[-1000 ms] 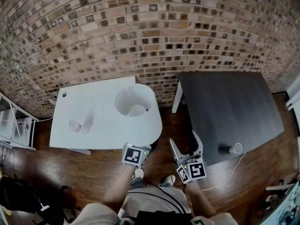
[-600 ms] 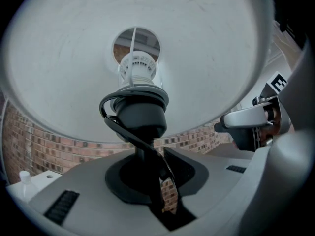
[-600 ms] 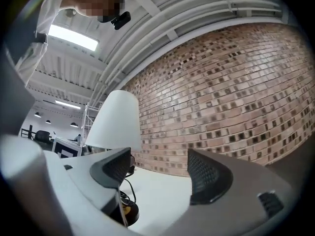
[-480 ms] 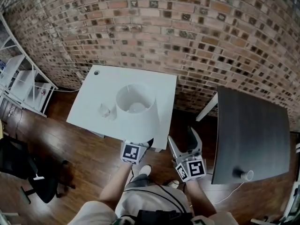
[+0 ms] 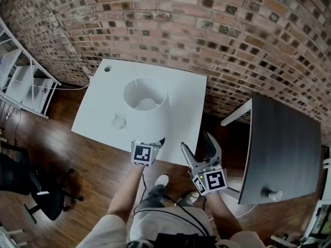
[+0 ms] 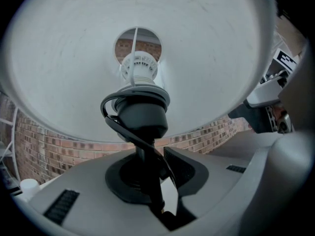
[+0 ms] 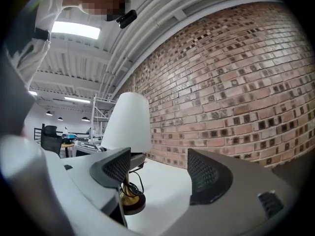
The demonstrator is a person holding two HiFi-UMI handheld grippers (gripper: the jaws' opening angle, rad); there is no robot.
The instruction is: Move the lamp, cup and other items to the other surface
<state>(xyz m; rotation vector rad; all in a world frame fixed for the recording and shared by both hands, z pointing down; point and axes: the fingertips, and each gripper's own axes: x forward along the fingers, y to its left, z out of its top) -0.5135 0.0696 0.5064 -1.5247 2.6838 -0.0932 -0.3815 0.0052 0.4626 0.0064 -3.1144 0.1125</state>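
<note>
The lamp's white shade (image 5: 144, 101) stands over the white table (image 5: 186, 94) in the head view. My left gripper (image 5: 153, 143) reaches under the shade from the table's near edge. In the left gripper view I look up into the shade (image 6: 69, 58), and the left gripper (image 6: 156, 177) is shut on the dark lamp stem (image 6: 143, 151). My right gripper (image 5: 199, 149) is open and holds nothing, just right of the lamp. The right gripper view shows the lamp (image 7: 127, 124) with its brass base (image 7: 132, 201) down on the white table (image 7: 170, 183). A white cup (image 5: 273, 195) lies on the black table (image 5: 282, 149).
A clear glass (image 5: 119, 121) stands on the white table left of the lamp. The brick wall (image 5: 207, 30) runs behind both tables. A white shelf unit (image 5: 26, 81) is at the far left, and a black office chair (image 5: 36, 190) stands on the wood floor.
The head view has swung left and the lamp, held by my left gripper, has moved from the white table's right edge in over its middle. The right gripper followed, still open.
</note>
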